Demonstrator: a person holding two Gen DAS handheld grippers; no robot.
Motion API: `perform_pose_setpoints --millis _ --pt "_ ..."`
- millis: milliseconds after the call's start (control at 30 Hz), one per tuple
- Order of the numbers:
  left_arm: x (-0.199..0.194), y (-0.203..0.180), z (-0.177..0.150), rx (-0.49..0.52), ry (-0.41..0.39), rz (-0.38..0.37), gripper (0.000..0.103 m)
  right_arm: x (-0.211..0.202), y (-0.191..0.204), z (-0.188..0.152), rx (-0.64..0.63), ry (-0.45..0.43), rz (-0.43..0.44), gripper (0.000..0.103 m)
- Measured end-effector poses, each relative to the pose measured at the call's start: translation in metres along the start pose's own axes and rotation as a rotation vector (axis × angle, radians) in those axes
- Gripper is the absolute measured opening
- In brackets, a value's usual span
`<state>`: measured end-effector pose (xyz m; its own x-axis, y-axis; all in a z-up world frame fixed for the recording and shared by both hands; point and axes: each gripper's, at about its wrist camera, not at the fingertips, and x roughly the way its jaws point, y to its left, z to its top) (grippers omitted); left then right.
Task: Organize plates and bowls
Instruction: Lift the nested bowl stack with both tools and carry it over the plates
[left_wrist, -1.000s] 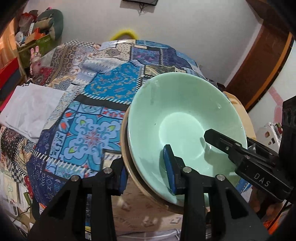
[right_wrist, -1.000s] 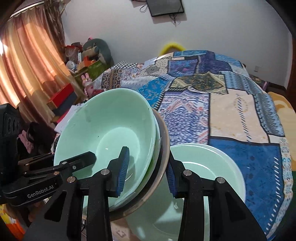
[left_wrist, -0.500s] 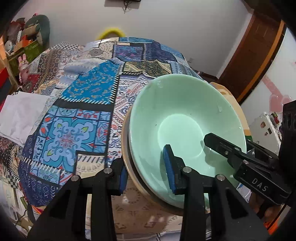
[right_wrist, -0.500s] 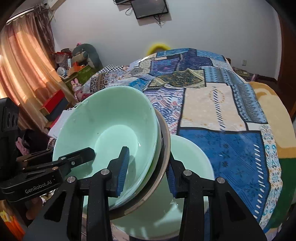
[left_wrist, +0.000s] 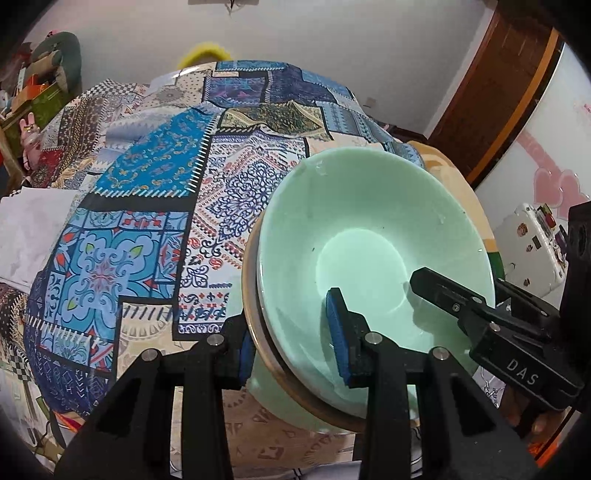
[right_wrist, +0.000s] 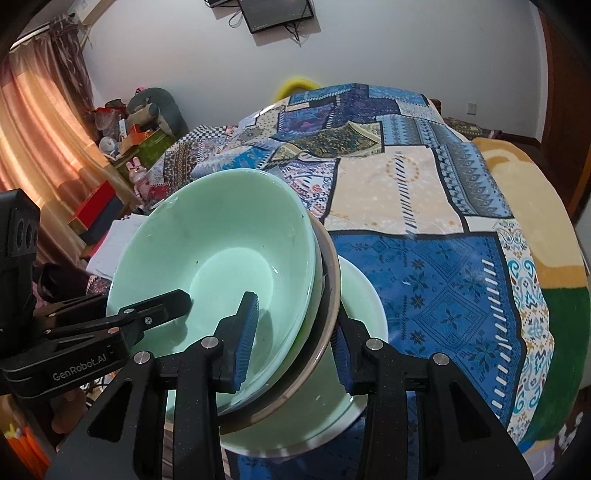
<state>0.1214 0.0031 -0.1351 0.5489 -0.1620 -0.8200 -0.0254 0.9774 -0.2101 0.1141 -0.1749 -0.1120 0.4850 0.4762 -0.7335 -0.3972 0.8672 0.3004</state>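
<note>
A mint-green bowl (left_wrist: 362, 251) sits nested in a metal bowl (left_wrist: 252, 280), and the stack is held tilted above the bed. My left gripper (left_wrist: 291, 343) is shut on the stack's near rim, one finger inside the green bowl and one outside the metal one. My right gripper (right_wrist: 293, 347) is shut on the opposite rim of the same green bowl (right_wrist: 221, 258) and metal bowl (right_wrist: 331, 273). Each gripper shows in the other's view: the right gripper (left_wrist: 480, 321) and the left gripper (right_wrist: 110, 328). A wide pale green dish (right_wrist: 364, 295) lies under the stack, partly hidden.
A patchwork quilt (left_wrist: 147, 206) covers the bed, with a yellow-and-green blanket (right_wrist: 535, 206) along its right side. White folded cloth (left_wrist: 26, 225) lies at the left. Boxes and toys (right_wrist: 140, 125) crowd the far left by the orange curtains (right_wrist: 33, 122). A wooden door (left_wrist: 491, 96) stands at the right.
Both grippers, still clamped on the bowl stack, have shifted across the bed. The pale dish underneath is now covered more by the stack.
</note>
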Motion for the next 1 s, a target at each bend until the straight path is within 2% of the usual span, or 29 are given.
perform_pose_setpoints --millis 500,1000 --pt "0.023 0.004 -0.006 -0.013 0.067 -0.004 0.035 0.016 -0.01 -0.011 0.036 0.059 0.003 0.034" --pt "0.024 0.008 -0.009 -0.017 0.067 -0.032 0.035 0.018 -0.011 -0.013 0.036 0.046 0.018 0.037"
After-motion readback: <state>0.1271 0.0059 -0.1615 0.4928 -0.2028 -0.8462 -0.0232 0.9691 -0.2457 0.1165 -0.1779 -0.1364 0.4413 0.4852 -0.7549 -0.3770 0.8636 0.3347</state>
